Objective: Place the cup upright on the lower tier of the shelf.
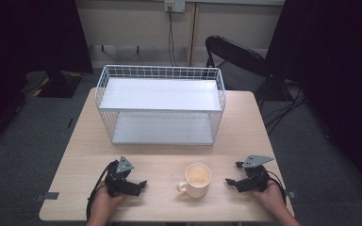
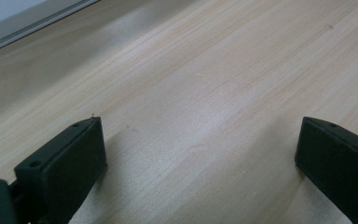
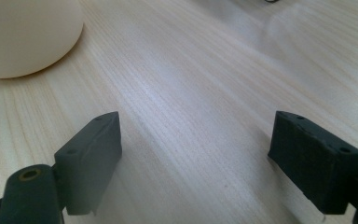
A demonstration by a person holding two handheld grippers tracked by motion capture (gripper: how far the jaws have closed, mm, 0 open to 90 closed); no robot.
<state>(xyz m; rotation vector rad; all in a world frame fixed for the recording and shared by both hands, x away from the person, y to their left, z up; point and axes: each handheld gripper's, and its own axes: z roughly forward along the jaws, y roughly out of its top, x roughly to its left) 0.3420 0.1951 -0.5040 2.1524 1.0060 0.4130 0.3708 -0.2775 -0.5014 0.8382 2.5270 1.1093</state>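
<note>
A pale wooden table carries a white wire two-tier rack at its far side. Nearer me than the rack stands a cream mug, upright, handle pointing left. My left tool and right tool rest either side of the mug, both wide and empty. I judge the right tool should approach level and close squarely on the mug's wall.

The round cream ceramic mug was cut off by the top and left edges in the right gripper view.
</note>
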